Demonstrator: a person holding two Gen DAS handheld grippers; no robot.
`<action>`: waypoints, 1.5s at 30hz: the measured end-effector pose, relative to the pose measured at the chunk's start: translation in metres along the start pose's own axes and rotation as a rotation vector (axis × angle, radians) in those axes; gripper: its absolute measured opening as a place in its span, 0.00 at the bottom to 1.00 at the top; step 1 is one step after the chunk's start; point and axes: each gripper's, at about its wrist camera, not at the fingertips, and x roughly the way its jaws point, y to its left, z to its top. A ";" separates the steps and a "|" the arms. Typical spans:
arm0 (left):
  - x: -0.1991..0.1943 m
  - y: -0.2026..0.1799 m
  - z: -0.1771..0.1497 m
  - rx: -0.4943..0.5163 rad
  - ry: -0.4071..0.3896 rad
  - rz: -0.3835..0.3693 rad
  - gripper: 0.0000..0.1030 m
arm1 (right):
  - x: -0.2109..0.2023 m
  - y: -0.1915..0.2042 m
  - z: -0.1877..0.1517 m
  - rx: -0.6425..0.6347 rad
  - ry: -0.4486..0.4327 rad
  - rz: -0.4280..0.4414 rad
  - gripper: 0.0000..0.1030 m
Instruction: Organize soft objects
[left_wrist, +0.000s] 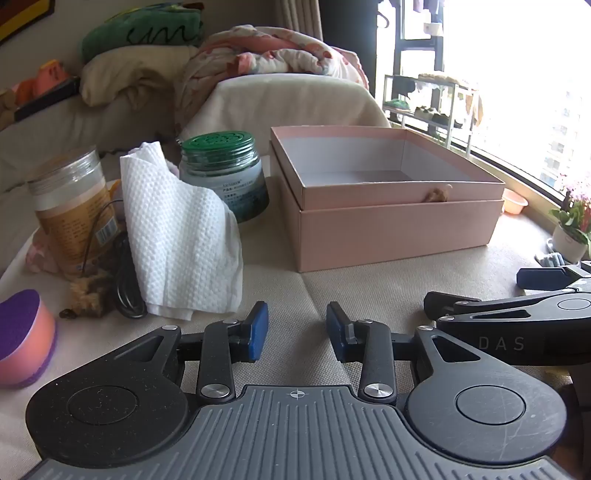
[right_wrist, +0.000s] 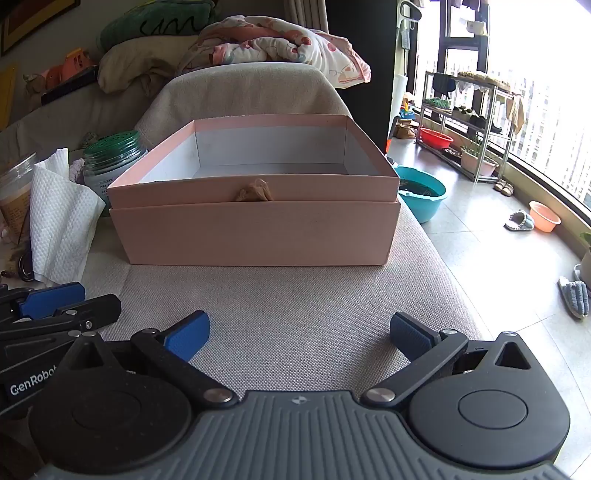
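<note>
An open pink box (left_wrist: 391, 229) (right_wrist: 255, 236) stands on the beige cushion, empty inside, with a tan knot on its front wall. A white paper towel (left_wrist: 181, 236) (right_wrist: 59, 221) stands left of it. A brown fuzzy piece (left_wrist: 86, 299) lies at the towel's foot. A pink and purple sponge (left_wrist: 26, 339) lies at the far left. My left gripper (left_wrist: 297, 328) is open and empty, low over the cushion in front of the towel and box. My right gripper (right_wrist: 299, 336) is open wide and empty, facing the box, and shows in the left wrist view (left_wrist: 517, 295).
A green-lidded jar (left_wrist: 225, 177) (right_wrist: 110, 162) and a clear jar with a tan label (left_wrist: 70, 210) stand behind the towel. A black cable (left_wrist: 125, 291) lies by the towel. Blankets (left_wrist: 266, 55) lie piled behind. Right of the cushion are floor, a teal basin (right_wrist: 424, 195) and slippers.
</note>
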 end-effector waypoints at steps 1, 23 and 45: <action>0.000 0.000 0.000 -0.001 0.000 0.000 0.38 | 0.000 0.000 0.000 0.000 0.000 0.000 1.00; -0.002 0.000 0.000 -0.012 -0.001 -0.009 0.37 | 0.000 0.000 0.000 0.001 0.000 0.001 1.00; -0.065 0.205 0.025 -0.068 -0.090 -0.031 0.36 | 0.002 0.001 0.012 -0.020 0.120 0.017 1.00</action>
